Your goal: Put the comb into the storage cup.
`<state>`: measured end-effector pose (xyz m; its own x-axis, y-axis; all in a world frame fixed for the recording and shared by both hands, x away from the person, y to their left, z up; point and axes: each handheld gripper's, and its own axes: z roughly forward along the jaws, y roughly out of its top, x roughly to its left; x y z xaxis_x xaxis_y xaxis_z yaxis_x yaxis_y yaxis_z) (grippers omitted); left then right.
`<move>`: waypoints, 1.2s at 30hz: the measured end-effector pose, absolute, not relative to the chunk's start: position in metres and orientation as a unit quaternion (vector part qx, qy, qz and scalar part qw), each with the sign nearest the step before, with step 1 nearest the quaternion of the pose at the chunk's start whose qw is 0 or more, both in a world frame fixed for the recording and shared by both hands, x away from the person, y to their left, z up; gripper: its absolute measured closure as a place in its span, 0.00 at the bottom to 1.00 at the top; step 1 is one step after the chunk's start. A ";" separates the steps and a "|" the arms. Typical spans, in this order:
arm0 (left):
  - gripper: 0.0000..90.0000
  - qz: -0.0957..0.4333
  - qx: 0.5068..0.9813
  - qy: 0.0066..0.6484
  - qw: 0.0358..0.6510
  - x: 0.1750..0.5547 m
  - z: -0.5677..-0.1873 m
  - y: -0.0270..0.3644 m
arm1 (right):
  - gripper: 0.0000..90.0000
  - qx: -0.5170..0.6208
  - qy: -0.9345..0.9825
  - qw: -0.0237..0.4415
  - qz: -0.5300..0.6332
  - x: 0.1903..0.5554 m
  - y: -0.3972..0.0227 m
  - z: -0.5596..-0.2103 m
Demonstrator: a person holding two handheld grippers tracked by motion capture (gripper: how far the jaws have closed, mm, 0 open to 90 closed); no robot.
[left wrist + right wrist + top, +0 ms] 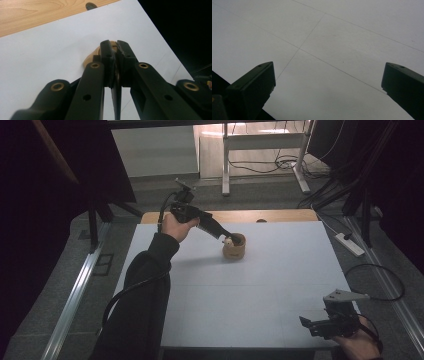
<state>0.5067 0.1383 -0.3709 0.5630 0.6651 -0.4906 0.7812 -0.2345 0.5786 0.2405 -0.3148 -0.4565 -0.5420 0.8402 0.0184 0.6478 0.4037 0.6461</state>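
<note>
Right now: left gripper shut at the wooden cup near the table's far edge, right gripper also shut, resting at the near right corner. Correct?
Not quite. The right gripper is open: the right gripper view shows its jaws wide apart over bare table. The rest holds: the left gripper is shut at the wooden cup near the far edge, and the right one sits at the near right corner in the high view.

Dim room, grey carpet floor [165,195]

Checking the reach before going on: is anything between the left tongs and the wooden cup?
Nothing visible. The left tongs, jaws shut, are already at the rim of the wooden cup, on bare white table.
</note>
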 end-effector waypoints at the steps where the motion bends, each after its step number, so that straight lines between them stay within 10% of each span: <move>1: 0.93 -0.071 0.783 0.462 0.411 0.507 -0.371 0.138 | 0.00 0.452 0.823 0.157 0.306 0.241 -0.315 -0.456; 36: 0.93 -0.066 0.788 0.465 0.398 0.514 -0.385 0.123 | 0.00 0.453 0.824 0.152 0.304 0.241 -0.315 -0.457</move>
